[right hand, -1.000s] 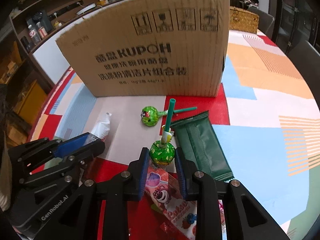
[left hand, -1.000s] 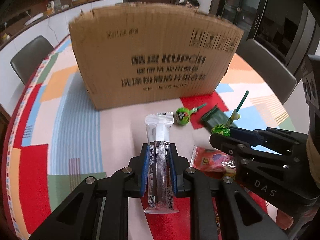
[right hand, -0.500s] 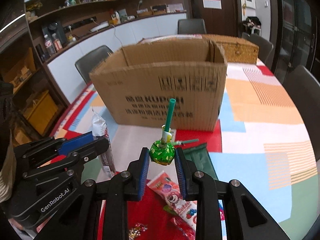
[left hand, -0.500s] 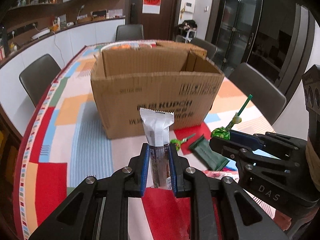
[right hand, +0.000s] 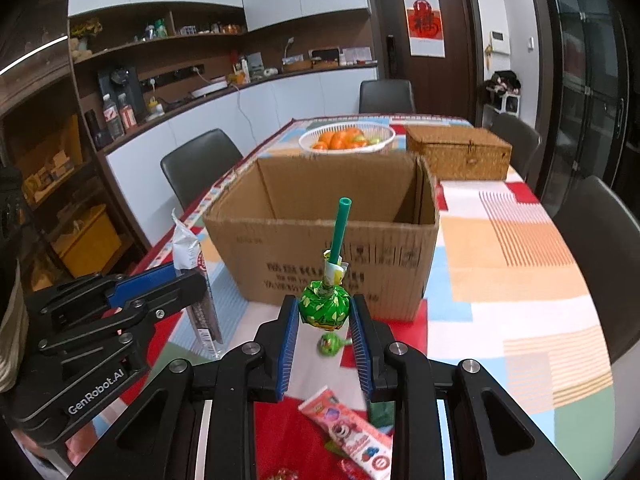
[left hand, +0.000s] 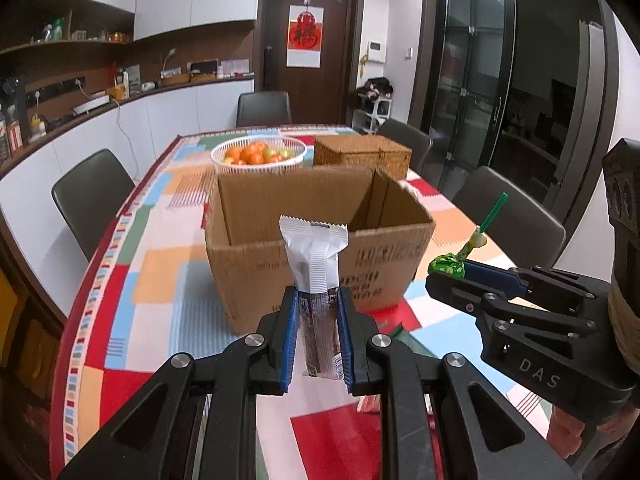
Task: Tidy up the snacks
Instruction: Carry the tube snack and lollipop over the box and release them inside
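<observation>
- Cardboard box (left hand: 320,240) ahead: left gripper (left hand: 318,334) pinches a snack bar (left hand: 318,280) low down (floppy top may catch the rim).
- Right gripper (right hand: 325,338) clamps a green lollipop (right hand: 326,306); the round head could slip.

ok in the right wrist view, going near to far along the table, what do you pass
pink snack packet → loose green lollipop → cardboard box → white fruit basket
</observation>
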{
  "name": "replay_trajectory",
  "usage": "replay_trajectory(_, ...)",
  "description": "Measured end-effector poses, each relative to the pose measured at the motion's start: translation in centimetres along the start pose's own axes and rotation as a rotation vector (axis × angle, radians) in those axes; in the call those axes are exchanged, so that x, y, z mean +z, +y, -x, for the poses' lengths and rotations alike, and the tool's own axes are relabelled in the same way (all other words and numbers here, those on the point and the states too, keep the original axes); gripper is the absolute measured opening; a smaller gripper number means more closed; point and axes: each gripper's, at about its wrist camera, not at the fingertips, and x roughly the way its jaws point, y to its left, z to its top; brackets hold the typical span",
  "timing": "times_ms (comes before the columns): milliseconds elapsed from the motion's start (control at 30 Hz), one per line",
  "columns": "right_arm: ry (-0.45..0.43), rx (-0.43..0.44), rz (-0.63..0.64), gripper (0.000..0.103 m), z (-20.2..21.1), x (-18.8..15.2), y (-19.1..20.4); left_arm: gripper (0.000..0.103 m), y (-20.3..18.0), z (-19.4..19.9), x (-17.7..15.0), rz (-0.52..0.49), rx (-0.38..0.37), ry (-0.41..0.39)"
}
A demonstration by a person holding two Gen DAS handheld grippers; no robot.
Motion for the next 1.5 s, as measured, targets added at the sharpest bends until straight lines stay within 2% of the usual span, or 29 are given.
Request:
replay_trajectory(400, -0.088, -0.004, 0.000, 0.027, 0.9, 4.6, -0.8, 0.020, 0.6, 0.8, 5.0, -0.013, 0.041, -0.114)
replay_trajectory(600, -0.121, -0.025, 0.016, 0.027, 0.7, 7.2, -1.0, 0.020, 1.1, 0.0, 7.2, -0.020, 0.057, -0.131)
replay_trajectory(833, -0.106, -0.034, 0.013, 0.027, -1.4, 9.8, -1.6, 0.020, 2.3, -3.3, 9.3, -0.006, 0.055, -0.074)
replay_trajectory(1267, 0.026, -0.049, 0.026, 0.027, -7.3, 11.0, -2.5, 0.020, 3.2, -10.5, 10.3, 0.004, 0.072, 0.080)
replay_trajectory(1300, 0.033, -0.050, 0.023, 0.027, -7.6, 11.0, -2.6, 0.023, 3.3, -10.8, 10.2, 0.009, 0.074, 0.091)
replay_trajectory(1333, 0.042, -0.052, 0.018, 0.027, -8.0, 11.0, -2.8, 0.035, 3.3, -11.0, 10.1, 0.014, 0.080, 0.101)
replay_trajectory(1400, 0.047, -0.053, 0.004, 0.032, -8.5, 11.1, -3.0, 0.048, 3.1, -10.6, 9.8, 0.011, 0.093, 0.090)
replay_trajectory(1500, 0.042, -0.065, -0.021, 0.042, -8.4, 11.0, -3.6, 0.054, 2.6, -9.2, 9.1, -0.021, 0.120, 0.057)
